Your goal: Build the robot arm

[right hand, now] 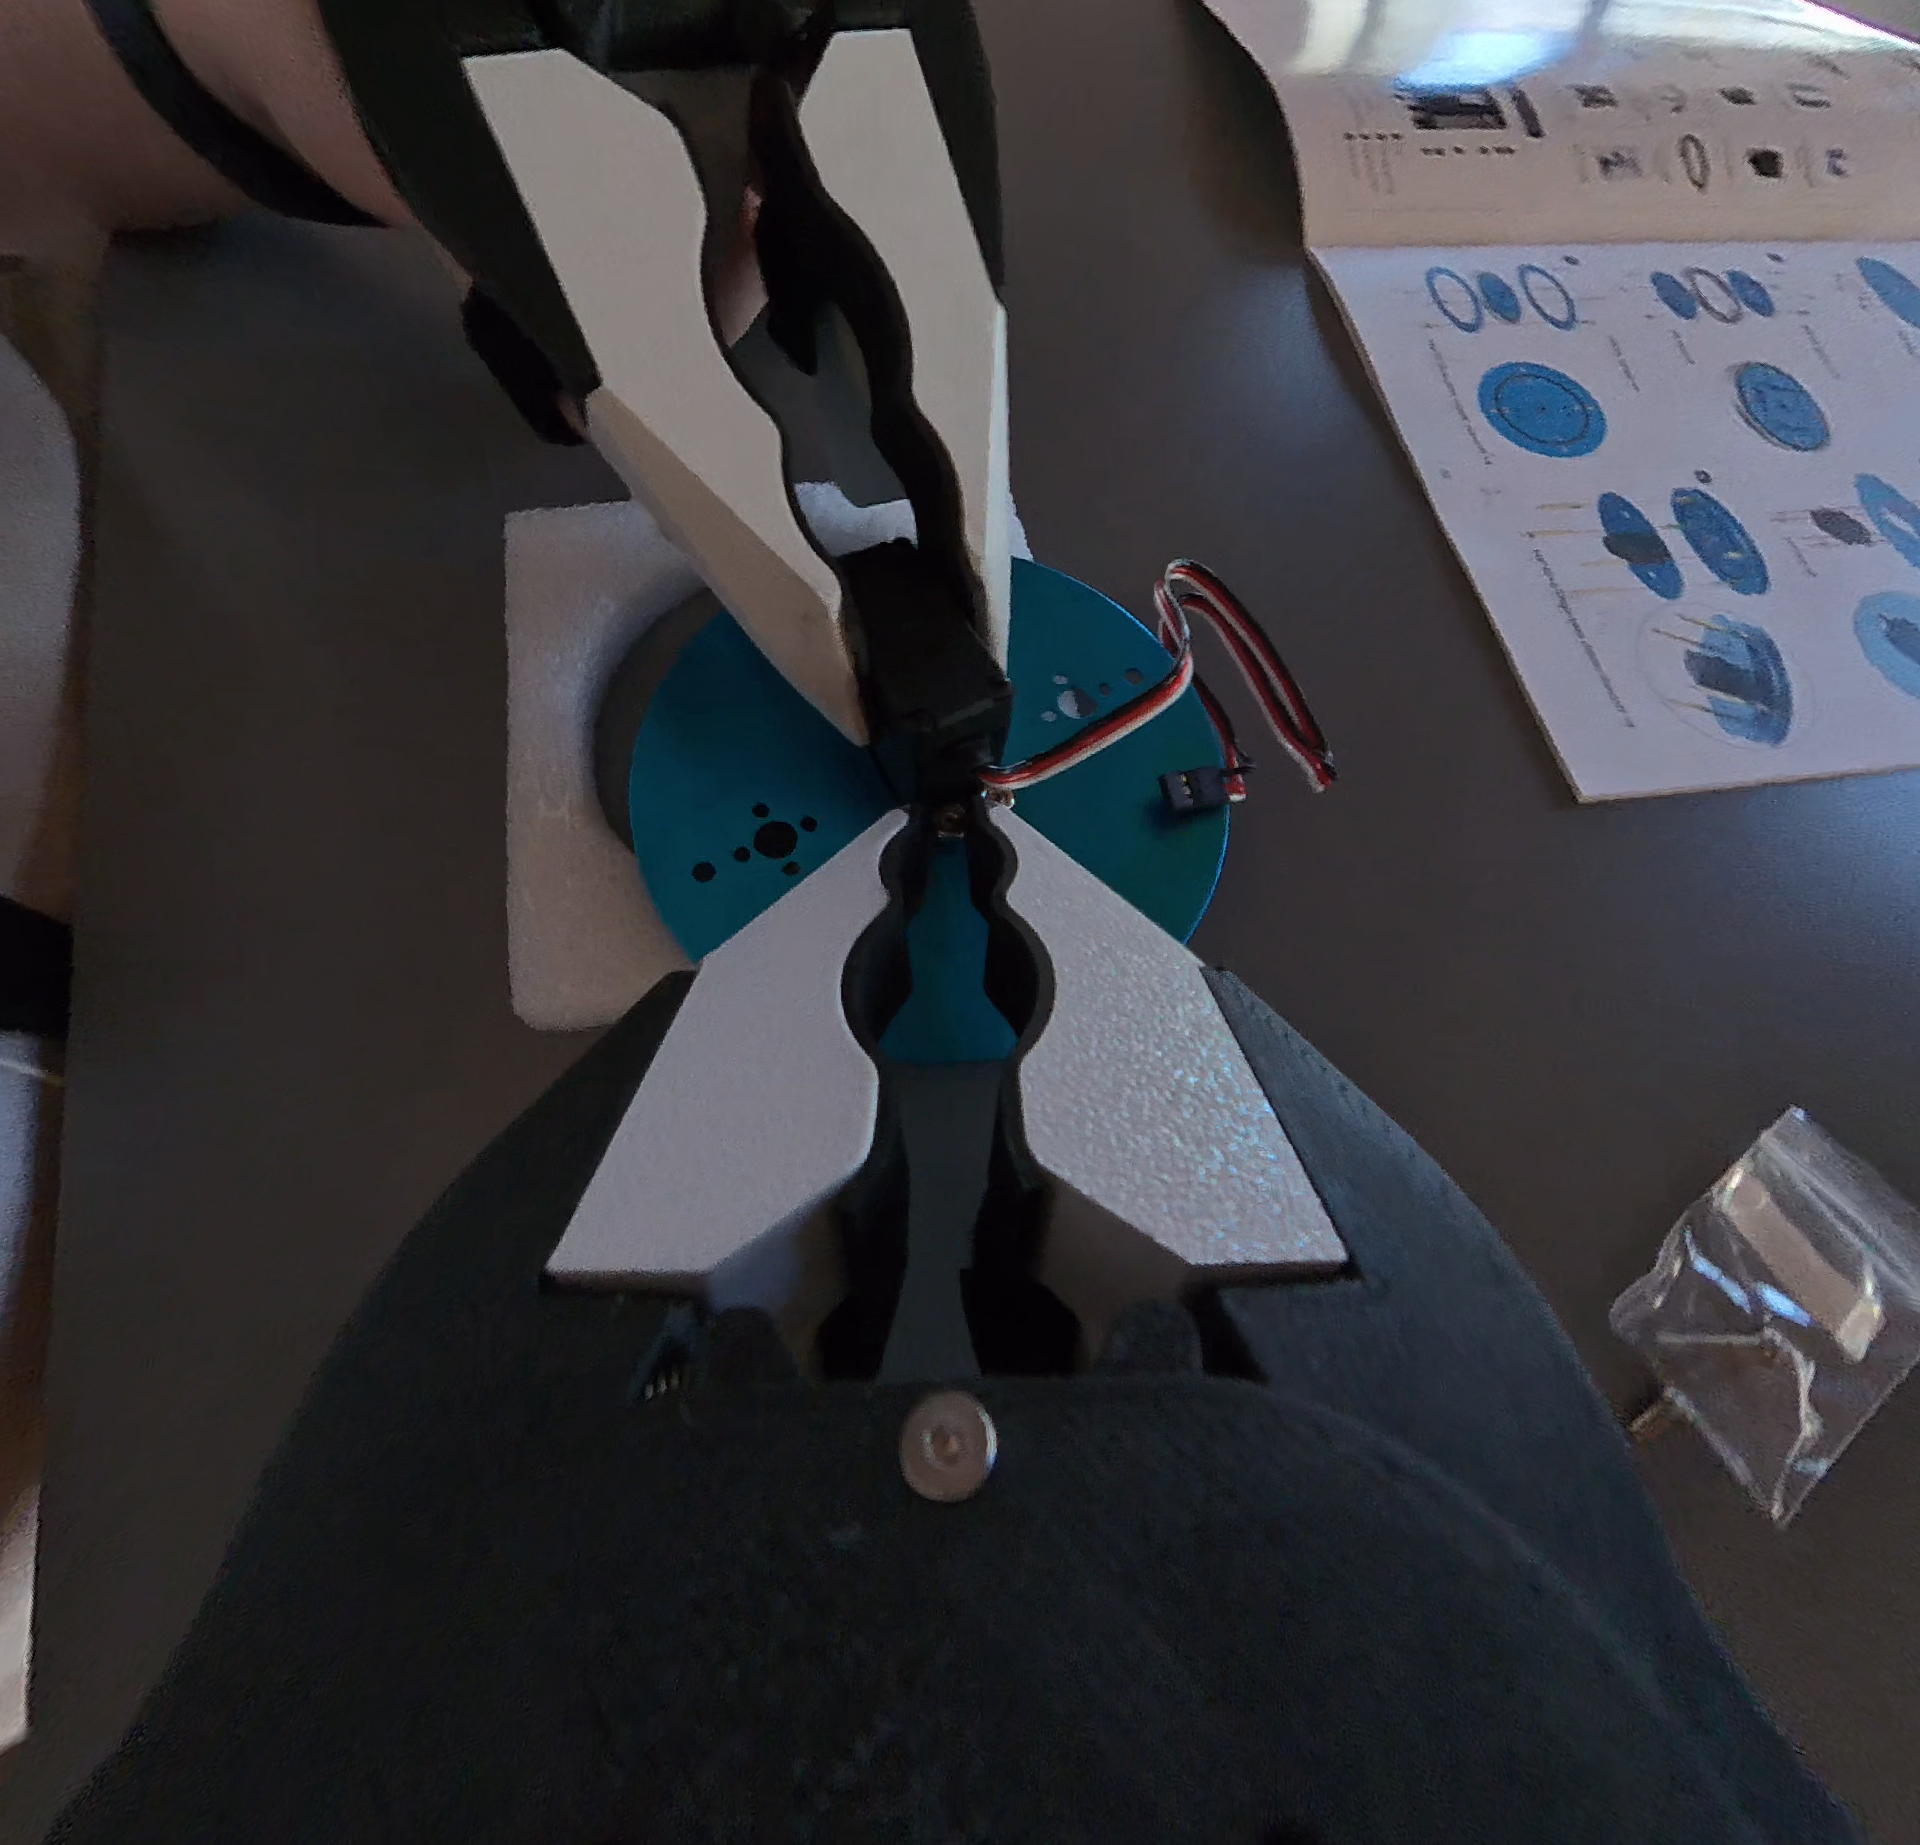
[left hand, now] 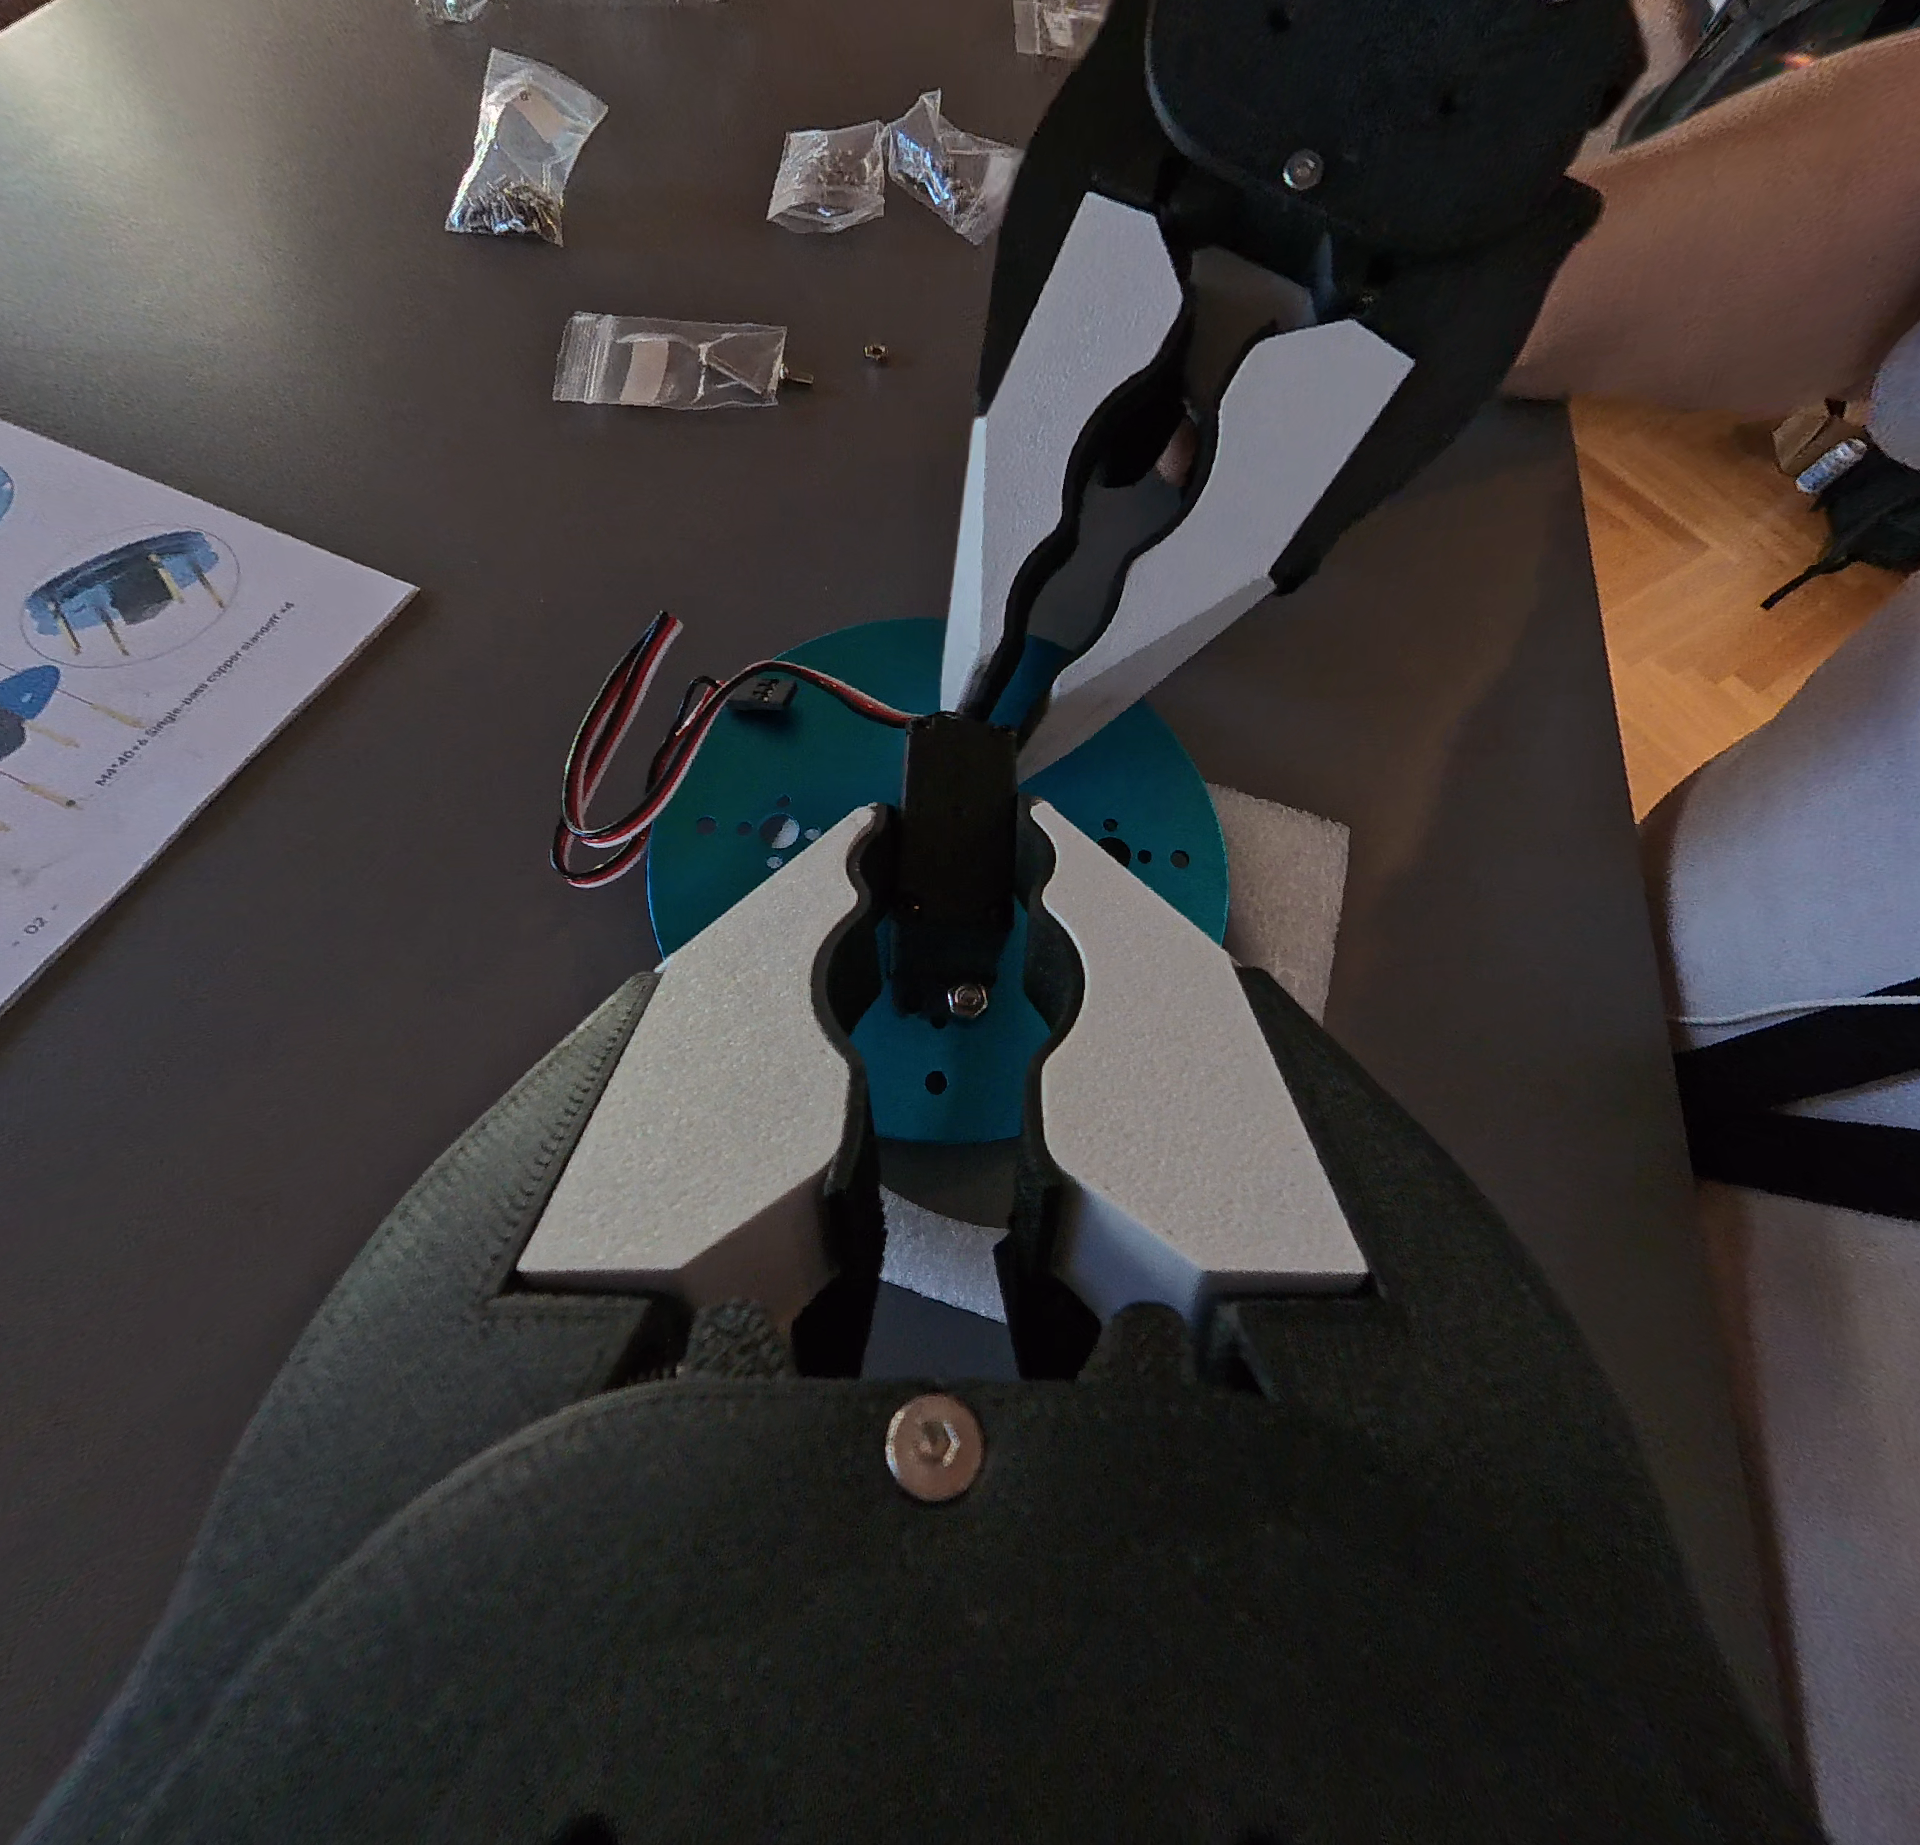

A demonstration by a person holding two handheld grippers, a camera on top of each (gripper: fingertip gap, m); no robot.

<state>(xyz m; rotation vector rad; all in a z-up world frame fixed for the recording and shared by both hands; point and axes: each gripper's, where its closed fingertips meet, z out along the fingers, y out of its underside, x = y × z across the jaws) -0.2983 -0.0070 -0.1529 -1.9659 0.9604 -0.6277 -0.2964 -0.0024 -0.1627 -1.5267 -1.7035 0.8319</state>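
Note:
A black servo (left hand: 951, 839) lies across a blue metal disc (left hand: 1143, 860) with small holes. My left gripper (left hand: 954, 819) is shut on the servo's sides. It also shows in the right wrist view (right hand: 925, 704), coming from the top onto the servo (right hand: 935, 652). A silver nut (left hand: 966, 1000) sits on the servo's near flange. My right gripper (right hand: 949, 834) has its tips pinched on a small metal fastener (right hand: 948, 816) at the servo's other end, over the disc (right hand: 727, 756). It shows from above in the left wrist view (left hand: 997, 725). The servo's red, white and black wires (right hand: 1247, 673) loop off the disc.
The disc rests on a white foam block (right hand: 561, 756) on a dark table (left hand: 312, 964). An open instruction booklet (right hand: 1662, 445) lies beside it. Several small plastic bags of hardware (left hand: 525, 148) and a loose nut (left hand: 874, 351) lie beyond. The table edge (left hand: 1600, 652) is near. The tips of both grippers are at nearly the same place.

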